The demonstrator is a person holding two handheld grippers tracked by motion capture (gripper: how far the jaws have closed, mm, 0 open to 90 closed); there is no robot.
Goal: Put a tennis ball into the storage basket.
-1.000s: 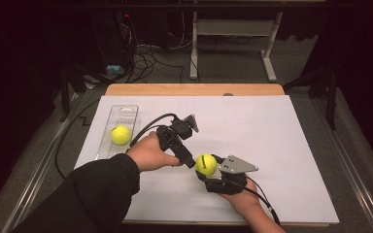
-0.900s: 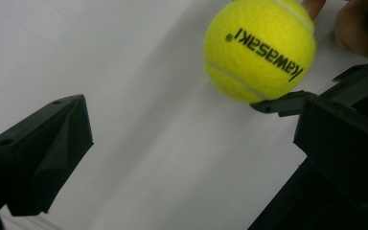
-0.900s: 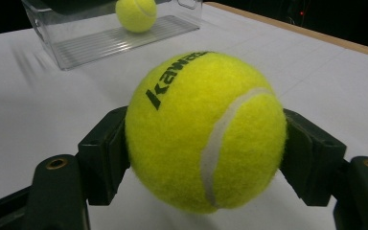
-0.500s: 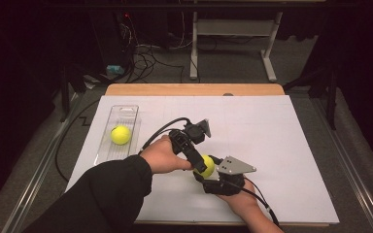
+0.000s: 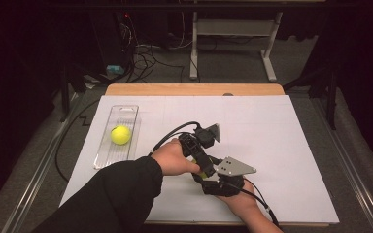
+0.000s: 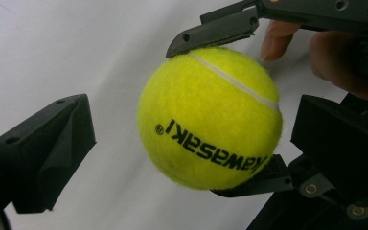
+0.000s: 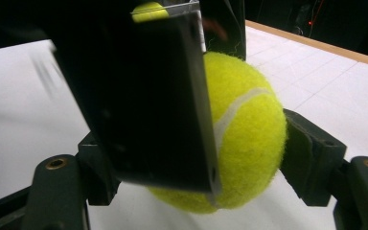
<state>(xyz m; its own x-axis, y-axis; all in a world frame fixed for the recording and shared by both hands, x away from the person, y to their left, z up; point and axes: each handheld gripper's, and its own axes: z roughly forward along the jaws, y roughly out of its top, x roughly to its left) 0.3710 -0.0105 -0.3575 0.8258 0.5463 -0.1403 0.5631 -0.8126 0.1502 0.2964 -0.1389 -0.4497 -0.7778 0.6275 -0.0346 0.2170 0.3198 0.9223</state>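
A yellow tennis ball (image 6: pixel 211 120) hangs just above the white sheet, with my right gripper (image 7: pixel 201 163) shut on it, one jaw on either side. My left gripper (image 6: pixel 191 127) is open around the same ball. Its jaws have just been closing with the ball between them, and a gap still shows beside the left jaw. In the right gripper view one left jaw stands as a black block in front of the ball (image 7: pixel 244 139). In the high view the left gripper (image 5: pixel 200 162) and right gripper (image 5: pixel 212 180) meet at the table's near middle, and only a sliver of the ball (image 5: pixel 203 173) shows.
A clear plastic tray (image 5: pixel 126 112) lies at the left of the white sheet (image 5: pixel 281 136) with a second yellow ball (image 5: pixel 120 135) in it. Cables trail from both grippers. A wooden table edge (image 5: pixel 194 90) runs along the back.
My left hand has moved right and slightly down to the ball held by the right gripper, and its jaws now straddle the ball and hide it from above. The right hand has kept still.
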